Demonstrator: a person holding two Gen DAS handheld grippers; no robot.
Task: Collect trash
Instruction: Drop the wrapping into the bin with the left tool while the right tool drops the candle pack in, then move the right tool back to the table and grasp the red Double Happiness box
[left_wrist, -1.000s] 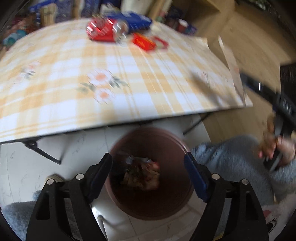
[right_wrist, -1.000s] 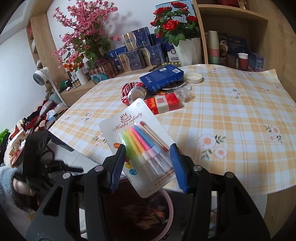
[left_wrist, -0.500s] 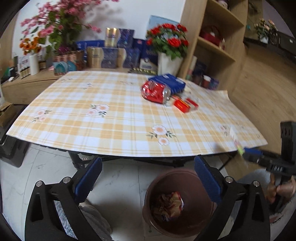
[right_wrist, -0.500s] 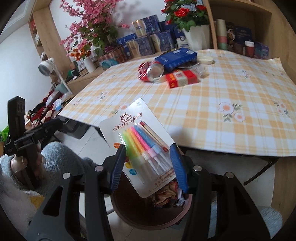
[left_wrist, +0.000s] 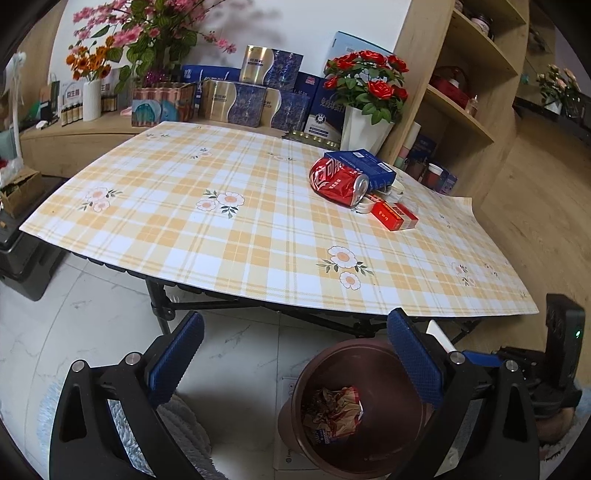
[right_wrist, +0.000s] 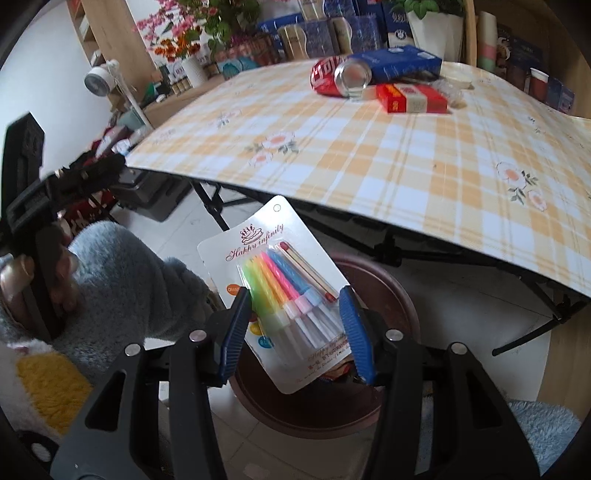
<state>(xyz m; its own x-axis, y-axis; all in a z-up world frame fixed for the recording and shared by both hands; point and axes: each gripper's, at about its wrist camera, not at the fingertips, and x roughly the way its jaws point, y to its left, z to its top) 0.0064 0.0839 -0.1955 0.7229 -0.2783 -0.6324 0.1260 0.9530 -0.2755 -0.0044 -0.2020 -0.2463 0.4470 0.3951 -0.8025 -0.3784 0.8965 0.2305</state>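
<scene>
My right gripper (right_wrist: 295, 325) is shut on a white blister pack of coloured birthday candles (right_wrist: 280, 280), held above the brown trash bin (right_wrist: 391, 295) on the floor. My left gripper (left_wrist: 295, 365) stands wide open with nothing between its fingers; the bin (left_wrist: 354, 458) with a crumpled wrapper (left_wrist: 332, 410) inside lies below its right finger. On the checked table (left_wrist: 240, 221) rest a crushed red can (left_wrist: 338, 181), a blue box (left_wrist: 360, 166) and a red packet (left_wrist: 393, 216). In the right wrist view they appear as the can (right_wrist: 332, 75), the box (right_wrist: 399, 62) and the packet (right_wrist: 410, 98).
The table's front edge overhangs the bin, with black folding legs (left_wrist: 162, 310) beneath. Flower vases (left_wrist: 364, 129) and boxes line the back shelf. A wooden shelf unit (left_wrist: 465, 92) stands at the right. A person's hand in a fluffy grey sleeve (right_wrist: 122, 280) holds the left gripper.
The left gripper lifted away from the bin, tilted up toward the table and opened wider. The right gripper sank with the candle pack from over the table edge to above the bin.
</scene>
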